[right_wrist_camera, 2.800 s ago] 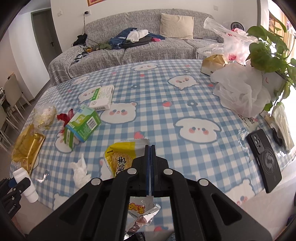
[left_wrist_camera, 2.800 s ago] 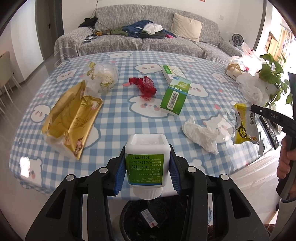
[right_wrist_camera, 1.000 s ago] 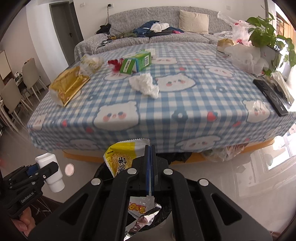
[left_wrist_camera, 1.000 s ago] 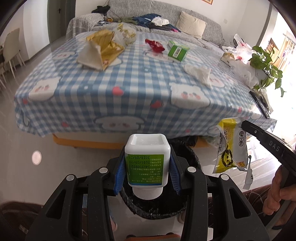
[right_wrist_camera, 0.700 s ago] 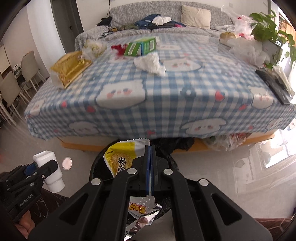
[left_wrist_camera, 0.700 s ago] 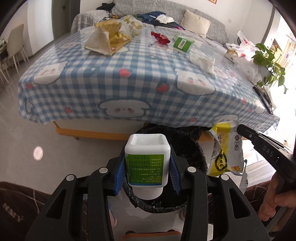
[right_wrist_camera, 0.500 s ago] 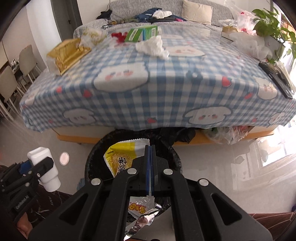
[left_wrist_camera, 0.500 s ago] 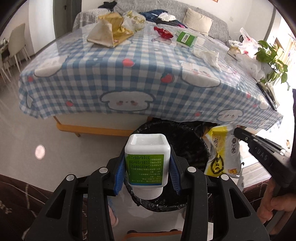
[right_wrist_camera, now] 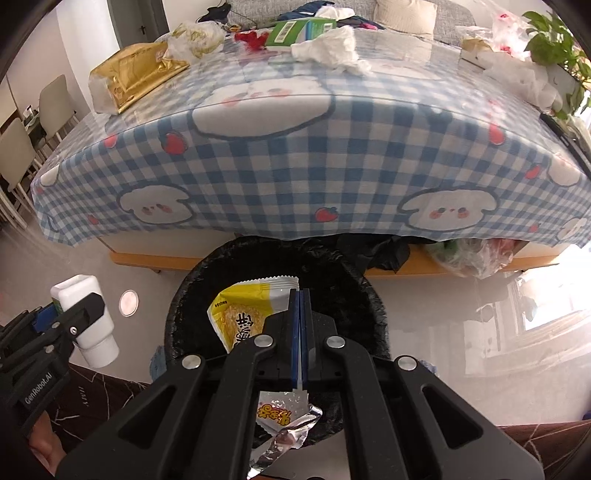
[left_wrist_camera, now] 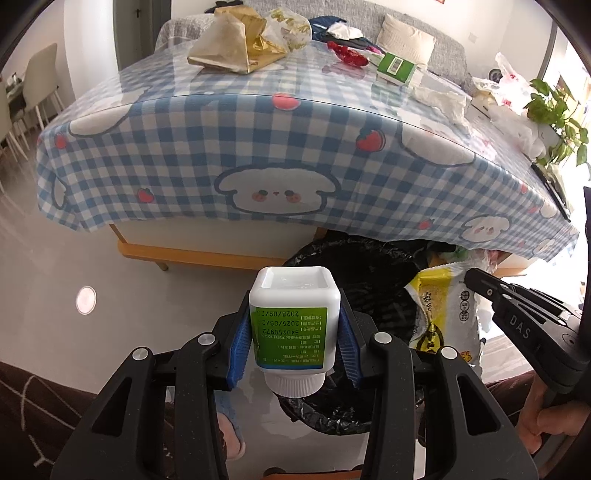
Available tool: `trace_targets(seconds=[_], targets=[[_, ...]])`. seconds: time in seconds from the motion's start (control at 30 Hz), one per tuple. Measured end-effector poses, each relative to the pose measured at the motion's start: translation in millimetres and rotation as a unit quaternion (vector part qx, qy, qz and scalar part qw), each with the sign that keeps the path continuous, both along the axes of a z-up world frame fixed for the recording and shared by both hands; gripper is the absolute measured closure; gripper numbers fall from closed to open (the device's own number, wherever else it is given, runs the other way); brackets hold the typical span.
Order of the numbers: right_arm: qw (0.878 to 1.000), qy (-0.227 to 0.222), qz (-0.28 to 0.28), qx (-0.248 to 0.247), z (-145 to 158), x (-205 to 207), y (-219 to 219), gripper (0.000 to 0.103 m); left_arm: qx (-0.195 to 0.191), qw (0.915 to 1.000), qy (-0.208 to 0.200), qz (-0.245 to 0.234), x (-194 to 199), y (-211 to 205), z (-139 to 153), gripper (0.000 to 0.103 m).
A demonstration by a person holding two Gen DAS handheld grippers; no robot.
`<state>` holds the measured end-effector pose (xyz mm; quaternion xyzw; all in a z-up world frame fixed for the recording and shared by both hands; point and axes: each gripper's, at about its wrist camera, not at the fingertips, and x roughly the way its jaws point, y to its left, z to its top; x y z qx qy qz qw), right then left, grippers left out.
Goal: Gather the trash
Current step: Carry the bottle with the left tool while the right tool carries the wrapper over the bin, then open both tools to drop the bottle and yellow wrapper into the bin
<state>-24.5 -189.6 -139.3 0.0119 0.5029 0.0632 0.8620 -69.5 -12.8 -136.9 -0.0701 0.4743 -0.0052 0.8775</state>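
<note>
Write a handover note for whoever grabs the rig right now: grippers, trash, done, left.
Left gripper: shut on white bottle, beside the bin's rim.
Right gripper: shut on yellow snack wrapper, over black-lined trash bin.
Done: both items lifted off the table.
Left: release both into the bin, then fetch gold bag, tissue, green box, red wrapper.

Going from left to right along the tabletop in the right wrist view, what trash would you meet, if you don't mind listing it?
gold foil bag → clear plastic bag → red wrapper → green box → crumpled tissue
</note>
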Motion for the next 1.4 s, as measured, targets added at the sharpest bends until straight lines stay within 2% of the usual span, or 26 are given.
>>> trace_targets(seconds=[0.17,0.2,0.27,0.37,0.4,0.47,0.63,0.77,1.13,1.3,1.33,1.4], targets=[[1.0,-0.002,-0.001,0.004,-2,4,7,0.099,-0.004,1.0,0.002,0.003,1,4,-2,0.063],[1.0,-0.002,-0.002,0.002,-3,4,7,0.096,-0.004,1.0,0.002,0.002,2,3,-2,0.063],[1.0,-0.004,-0.002,-0.003,-4,2,7,0.07,-0.006,1.0,0.002,0.001,2,1,-2,0.063],[1.0,-0.009,-0.011,-0.006,-5,2,0,0.05,-0.005,1.0,0.003,-0.003,5,-2,-4,0.063],[1.0,-0.01,-0.014,-0.006,-5,1,-4,0.046,-0.005,1.0,0.004,-0.005,6,-4,-5,0.063],[1.0,-0.015,-0.021,-0.009,-6,1,-11,0.032,-0.005,0.9999,0.005,-0.008,7,-8,-7,0.063],[0.999,-0.018,-0.042,-0.012,-7,-1,-35,0.016,0.001,0.9998,0.011,-0.018,12,-21,-15,0.063],[0.998,-0.02,-0.062,-0.005,-7,-2,-55,0.008,0.003,0.9995,0.017,-0.026,16,-33,-20,0.063],[0.996,-0.036,-0.084,-0.011,5,-11,-82,0.008,0.006,0.9976,0.021,-0.065,22,-72,-30,0.062],[0.996,-0.038,-0.081,-0.017,9,-10,-80,0.008,0.021,0.9978,0.028,-0.056,23,-71,-36,0.048],[0.996,-0.038,-0.079,-0.017,9,-10,-79,0.008,0.02,0.998,0.026,-0.054,23,-69,-34,0.042],[0.996,-0.041,-0.075,-0.02,11,-10,-77,0.008,0.026,0.9983,0.015,-0.05,22,-67,-30,0.037]])
